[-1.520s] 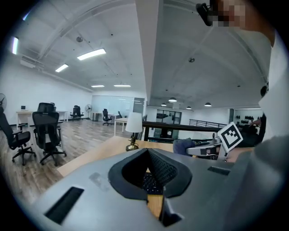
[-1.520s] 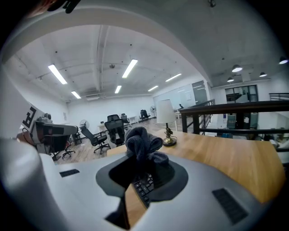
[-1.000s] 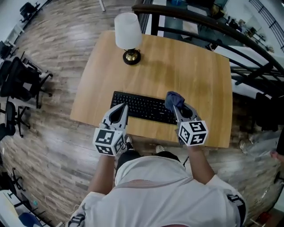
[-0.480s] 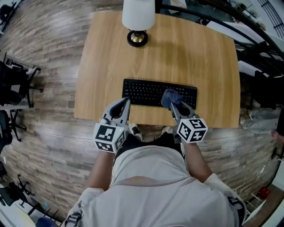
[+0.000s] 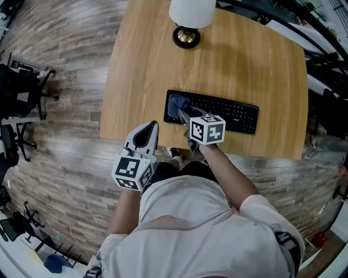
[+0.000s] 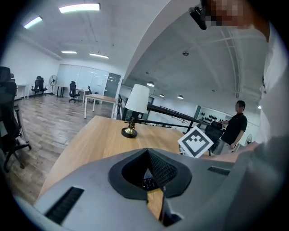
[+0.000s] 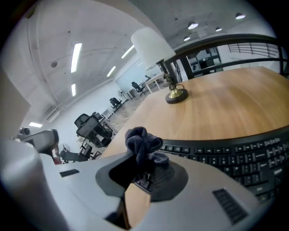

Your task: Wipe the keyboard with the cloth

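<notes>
Wood-grain counter point(image 5: 147, 65) stands on a plank floor point(image 5: 54, 152), and the black keyboard point(image 5: 228, 111) lies on it near the person's edge. The cloth point(image 5: 176, 103), a dark blue-grey rag, sits bunched on the keyboard's left end. The fingers of the right gripper point(image 5: 182, 112) press together on it, with a knot of fabric bulging above them. It looks soft, light and floppy, so a hold low on the wad, leaving a pad of fabric under the tips, should keep the hard fingers off the keys. The keyboard itself seems stiff and light, and may slide under a firm stroke. The left gripper point(image 5: 147, 132) hangs just off the counter's near edge, its fingers closed tip to tip on nothing, free to steady the keyboard. A white-shaded lamp point(image 5: 187, 16) on a brass base stands at the far edge, well apart.
</notes>
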Motion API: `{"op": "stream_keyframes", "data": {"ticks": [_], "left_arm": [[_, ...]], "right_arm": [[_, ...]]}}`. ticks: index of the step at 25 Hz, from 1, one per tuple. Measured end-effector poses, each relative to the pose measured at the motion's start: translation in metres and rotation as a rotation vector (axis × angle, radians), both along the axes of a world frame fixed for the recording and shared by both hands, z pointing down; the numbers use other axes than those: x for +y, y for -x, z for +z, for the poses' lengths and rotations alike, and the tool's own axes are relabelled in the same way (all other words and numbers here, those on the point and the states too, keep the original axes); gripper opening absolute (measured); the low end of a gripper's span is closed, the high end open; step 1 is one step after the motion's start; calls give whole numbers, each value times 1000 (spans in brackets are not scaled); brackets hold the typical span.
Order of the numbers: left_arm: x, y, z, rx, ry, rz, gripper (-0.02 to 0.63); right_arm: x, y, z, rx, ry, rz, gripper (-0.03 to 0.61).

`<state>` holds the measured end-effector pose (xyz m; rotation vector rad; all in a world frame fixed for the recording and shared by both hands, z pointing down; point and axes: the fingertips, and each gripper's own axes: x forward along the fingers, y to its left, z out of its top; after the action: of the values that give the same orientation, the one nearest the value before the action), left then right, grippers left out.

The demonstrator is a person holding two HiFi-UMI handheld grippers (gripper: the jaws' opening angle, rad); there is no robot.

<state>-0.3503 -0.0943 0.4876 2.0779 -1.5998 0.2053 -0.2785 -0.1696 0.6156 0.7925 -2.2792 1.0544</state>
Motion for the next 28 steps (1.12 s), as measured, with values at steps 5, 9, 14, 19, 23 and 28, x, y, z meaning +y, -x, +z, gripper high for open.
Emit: {"op": "stream_keyframes", "data": {"ticks": [5, 9, 14, 19, 23, 28], "left_arm": [[6, 8, 1, -11, -10, 13, 14], [10, 11, 3, -6, -8, 10, 14], [11, 0, 3, 3, -5, 29, 14], [3, -25, 0, 3, -11, 65, 14], [-2, -51, -5, 1, -13, 103, 14], [-13, -88, -9, -2, -15, 146, 14]], "right_arm": [[-16, 36, 25, 56, 70, -15, 123], [-22, 46, 41, 70, 113, -7, 124], [-29, 26, 42, 70, 119, 34, 124], [-38, -28, 43, 77, 114, 110, 124], [-42, -79, 42, 87, 109, 173, 124], [-56, -143, 44, 92, 108, 262, 123]]}}
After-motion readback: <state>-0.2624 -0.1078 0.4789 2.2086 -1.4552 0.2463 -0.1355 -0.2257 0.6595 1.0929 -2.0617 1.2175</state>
